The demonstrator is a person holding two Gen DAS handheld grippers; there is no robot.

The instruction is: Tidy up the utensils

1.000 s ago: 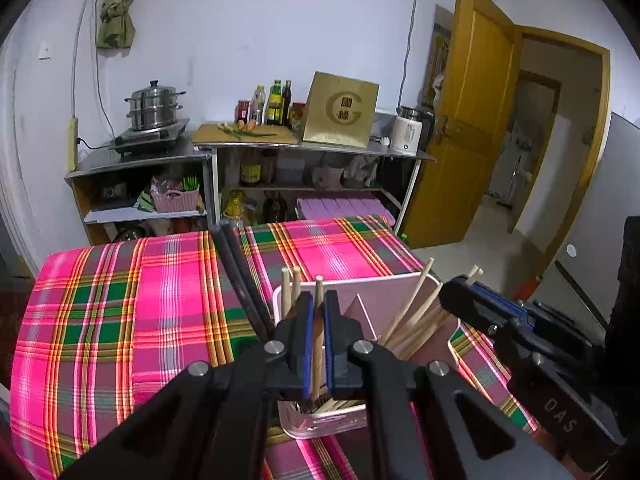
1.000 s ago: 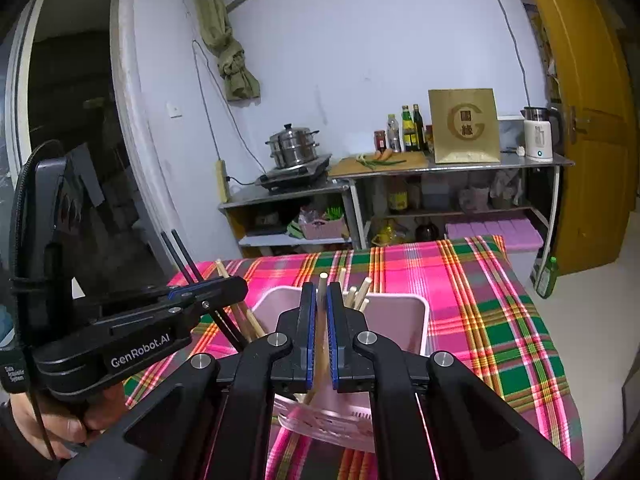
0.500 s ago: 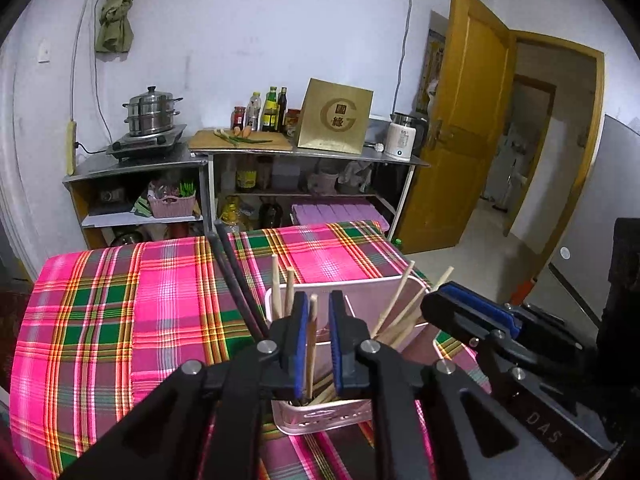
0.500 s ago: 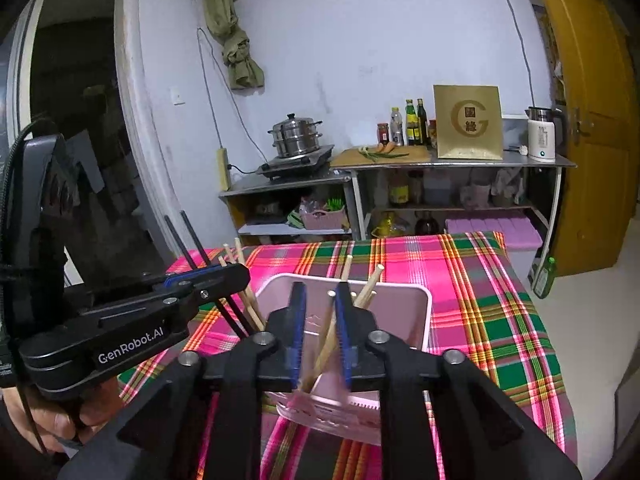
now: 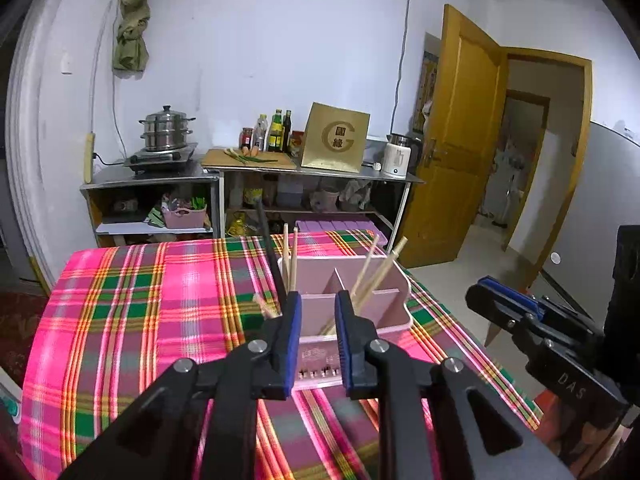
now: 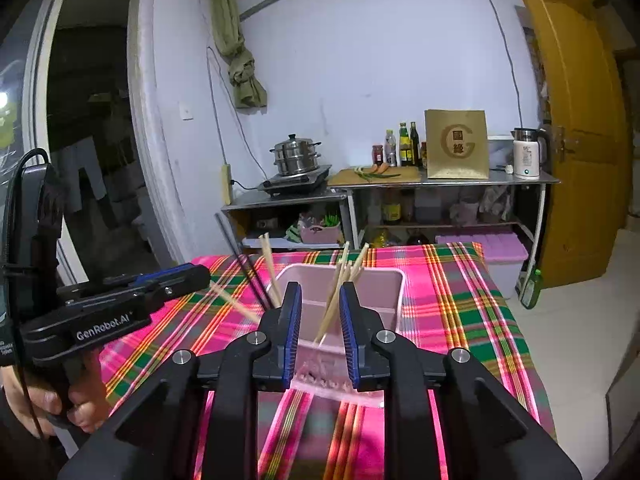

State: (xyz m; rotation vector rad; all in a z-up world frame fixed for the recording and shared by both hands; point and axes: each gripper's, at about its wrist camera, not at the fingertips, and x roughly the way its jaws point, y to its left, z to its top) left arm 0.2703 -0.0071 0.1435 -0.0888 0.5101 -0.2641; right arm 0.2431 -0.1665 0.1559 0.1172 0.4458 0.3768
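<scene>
While I look down the left gripper point(image 5: 318, 312), I see its blue-padded fingers spread apart with nothing between them; the gap frames the near wall of the pink utensil holder point(image 5: 352, 312), which stands on the plaid tablecloth point(image 5: 152, 304) just ahead of the tips. My right gripper point(image 6: 319, 306) reads the same from its own camera: fingers parted, gripping nothing, the holder point(image 6: 380, 292) sitting just beyond them. In the left view the right tool shows at the far right edge, off to the side of the holder; in the right view the left tool sits low at the left, with the person's hand point(image 6: 52, 408) wrapped around its handle.

Inside the holder, dividers split it into compartments. Wooden chopsticks point(image 5: 380, 276) lean in the right-hand section, another wooden pair point(image 5: 290, 260) stands nearly upright at the left rear corner, and two black chopsticks point(image 5: 268, 248) slant up beside them. I cannot tell exactly which compartment the black ones sit in. From the right camera, one pale stick point(image 6: 234, 304) slants low toward the left gripper.

Farther back, metal shelving point(image 5: 248, 184) lines the wall, carrying a steel steamer pot point(image 5: 166, 128), bottles point(image 5: 274, 132), a gold box point(image 5: 336, 142) and a white kettle point(image 5: 396, 156). A yellow door point(image 5: 460, 140) stands open at the right.
</scene>
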